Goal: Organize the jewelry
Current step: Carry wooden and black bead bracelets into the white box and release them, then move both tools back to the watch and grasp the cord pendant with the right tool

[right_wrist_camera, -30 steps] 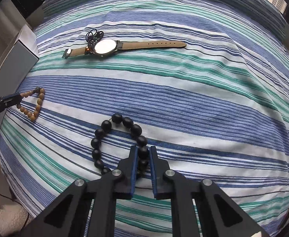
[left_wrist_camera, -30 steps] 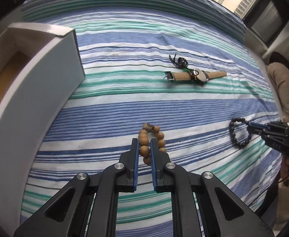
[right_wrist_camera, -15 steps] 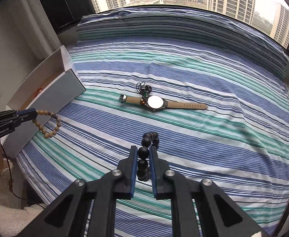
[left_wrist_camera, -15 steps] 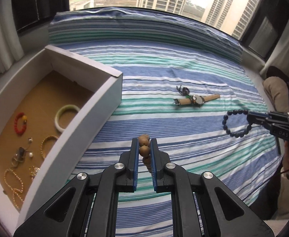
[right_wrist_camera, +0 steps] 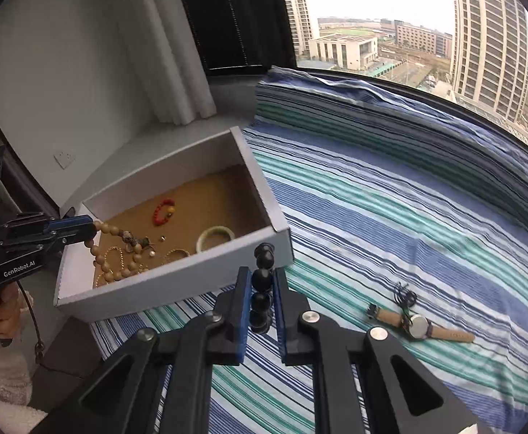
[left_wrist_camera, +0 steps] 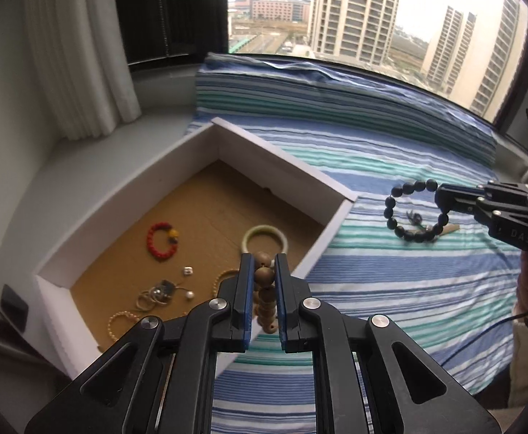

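The left gripper (left_wrist_camera: 264,282) clamps a wooden bead bracelet (left_wrist_camera: 265,291), lower beads hidden between its fingers, over the white box (left_wrist_camera: 285,166); the right gripper (right_wrist_camera: 260,289) pinches a black bead bracelet (right_wrist_camera: 262,282), partly hidden, mid-frame.

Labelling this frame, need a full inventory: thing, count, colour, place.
box: 1, white with brown floor, left of the bedspread
red bead bracelet: 1, red, in box
bangle: 1, pale green, in box
small gold and pearl pieces: several, count unclear, in box
watch: 1, tan strap, on bedspread
dark cord: 1, black, beside watch
bedspread: 1, blue, green and white stripes
curtain: 1, white, left of window
wooden bead bracelet: 1, tan, held above box
black bead bracelet: 1, black, held above bedspread
left tool: shut on wooden bead bracelet
right tool: shut on black bead bracelet
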`<state>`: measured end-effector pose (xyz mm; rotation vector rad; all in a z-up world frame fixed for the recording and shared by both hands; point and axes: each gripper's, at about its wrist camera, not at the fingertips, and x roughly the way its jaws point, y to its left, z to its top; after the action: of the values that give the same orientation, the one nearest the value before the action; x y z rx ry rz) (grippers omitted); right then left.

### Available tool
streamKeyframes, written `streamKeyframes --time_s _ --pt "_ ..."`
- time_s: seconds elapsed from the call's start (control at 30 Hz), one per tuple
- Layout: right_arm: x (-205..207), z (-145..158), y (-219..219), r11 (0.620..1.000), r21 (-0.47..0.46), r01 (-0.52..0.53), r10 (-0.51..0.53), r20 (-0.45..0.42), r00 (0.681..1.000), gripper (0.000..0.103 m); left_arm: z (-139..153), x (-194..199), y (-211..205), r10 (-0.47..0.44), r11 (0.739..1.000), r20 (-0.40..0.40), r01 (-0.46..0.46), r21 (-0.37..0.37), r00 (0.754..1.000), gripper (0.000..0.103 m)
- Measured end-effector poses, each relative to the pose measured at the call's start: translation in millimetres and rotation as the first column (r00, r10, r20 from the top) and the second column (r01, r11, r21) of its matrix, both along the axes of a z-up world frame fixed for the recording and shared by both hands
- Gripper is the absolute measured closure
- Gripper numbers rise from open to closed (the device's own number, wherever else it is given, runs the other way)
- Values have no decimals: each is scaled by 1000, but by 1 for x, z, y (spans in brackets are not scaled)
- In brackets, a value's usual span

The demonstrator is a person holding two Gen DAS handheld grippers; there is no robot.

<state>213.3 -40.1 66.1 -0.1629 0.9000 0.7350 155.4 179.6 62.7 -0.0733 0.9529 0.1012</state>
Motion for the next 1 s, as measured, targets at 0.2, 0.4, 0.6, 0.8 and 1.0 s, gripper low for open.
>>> streamKeyframes --time_s 0.2,0.4,0.6,0.8,1.0 --pt "12 -1 71 996 -6 -84 84 -14 996 91 -16 -3 35 89 994 5 -90 56 996 94" --pt "24 -16 116 992 -17 -128 127 -64 990 91 -28 -4 66 158 983 8 -158 95 987 94" --pt "35 -29 160 986 -38 -160 156 -85 984 91 -42 1 102 220 968 3 -219 121 975 94" --pt "46 -43 201 983 -61 -175 169 -101 981 91 -63 11 143 292 950 -26 -287 120 956 94" --pt "48 -54 224 981 -85 -174 167 -74 983 76 -92 19 181 381 924 -97 -376 64 920 46"
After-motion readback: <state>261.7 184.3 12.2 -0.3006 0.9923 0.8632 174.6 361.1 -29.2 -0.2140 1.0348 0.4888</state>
